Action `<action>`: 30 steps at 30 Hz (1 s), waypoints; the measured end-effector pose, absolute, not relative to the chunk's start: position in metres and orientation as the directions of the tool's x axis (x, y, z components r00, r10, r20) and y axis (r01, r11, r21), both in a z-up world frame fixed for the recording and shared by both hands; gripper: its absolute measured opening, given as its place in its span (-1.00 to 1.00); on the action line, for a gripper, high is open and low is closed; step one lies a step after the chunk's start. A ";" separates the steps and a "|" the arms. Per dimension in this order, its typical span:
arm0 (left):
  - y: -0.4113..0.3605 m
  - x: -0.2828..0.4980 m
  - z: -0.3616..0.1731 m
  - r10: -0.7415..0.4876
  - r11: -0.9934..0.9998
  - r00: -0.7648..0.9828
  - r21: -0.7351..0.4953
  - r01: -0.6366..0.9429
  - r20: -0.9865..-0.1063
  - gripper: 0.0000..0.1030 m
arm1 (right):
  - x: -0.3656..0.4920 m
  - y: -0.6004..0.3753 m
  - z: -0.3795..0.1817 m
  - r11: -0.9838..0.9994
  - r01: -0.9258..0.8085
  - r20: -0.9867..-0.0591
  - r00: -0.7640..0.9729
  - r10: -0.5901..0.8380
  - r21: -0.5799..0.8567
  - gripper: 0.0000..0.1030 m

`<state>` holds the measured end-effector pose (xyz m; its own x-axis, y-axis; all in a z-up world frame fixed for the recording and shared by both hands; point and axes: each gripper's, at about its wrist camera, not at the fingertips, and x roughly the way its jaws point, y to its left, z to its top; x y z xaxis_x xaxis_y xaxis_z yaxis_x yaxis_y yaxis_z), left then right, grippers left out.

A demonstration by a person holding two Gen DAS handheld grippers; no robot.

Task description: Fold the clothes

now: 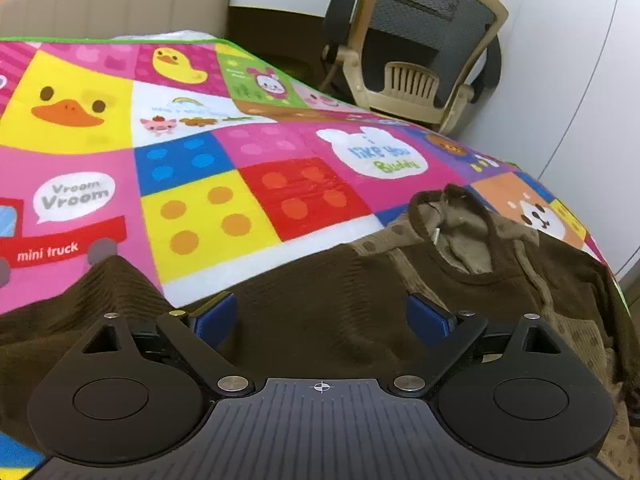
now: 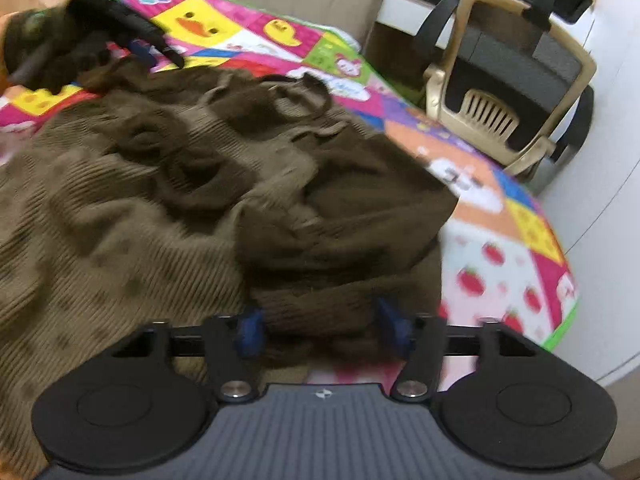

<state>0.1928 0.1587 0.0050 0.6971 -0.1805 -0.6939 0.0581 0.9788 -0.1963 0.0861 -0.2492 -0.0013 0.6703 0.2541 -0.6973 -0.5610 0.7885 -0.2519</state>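
A brown knitted hoodie (image 1: 360, 280) with a lighter dotted lining lies on a colourful cartoon play mat (image 1: 208, 184); its hood (image 1: 460, 232) lies at the right. My left gripper (image 1: 322, 316) is open, its blue pads (image 1: 216, 320) wide apart over the dark fabric. In the right wrist view the hoodie (image 2: 180, 184) lies crumpled, and its dark ribbed sleeve (image 2: 320, 308) lies between the blue pads (image 2: 250, 332) of my right gripper (image 2: 320, 330), which is open. The left gripper (image 2: 120, 36) shows at the far top left, blurred.
A beige and black office chair (image 1: 420, 52) stands beyond the mat's (image 2: 500, 240) far right edge, also in the right wrist view (image 2: 512, 80). A beige headboard (image 1: 120, 0) runs behind the mat. A white wall (image 1: 580, 80) is at the right.
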 end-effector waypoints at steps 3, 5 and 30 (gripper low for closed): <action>0.156 0.181 0.011 -0.189 0.978 0.694 -0.198 0.068 -0.694 0.85 | 0.125 -0.260 0.009 0.830 -0.416 -0.615 0.780 0.115 -0.373 -0.58; 0.156 0.170 0.015 -0.200 0.975 0.695 -0.211 0.071 -0.690 0.87 | 0.158 -0.274 0.019 0.859 -0.269 -0.530 0.848 -0.003 -0.435 -0.70; 0.216 0.157 0.001 -0.072 0.894 0.738 -0.372 -0.251 -0.671 -0.81 | 0.214 -0.193 0.028 0.902 -0.432 -0.542 0.763 0.353 -0.020 -0.32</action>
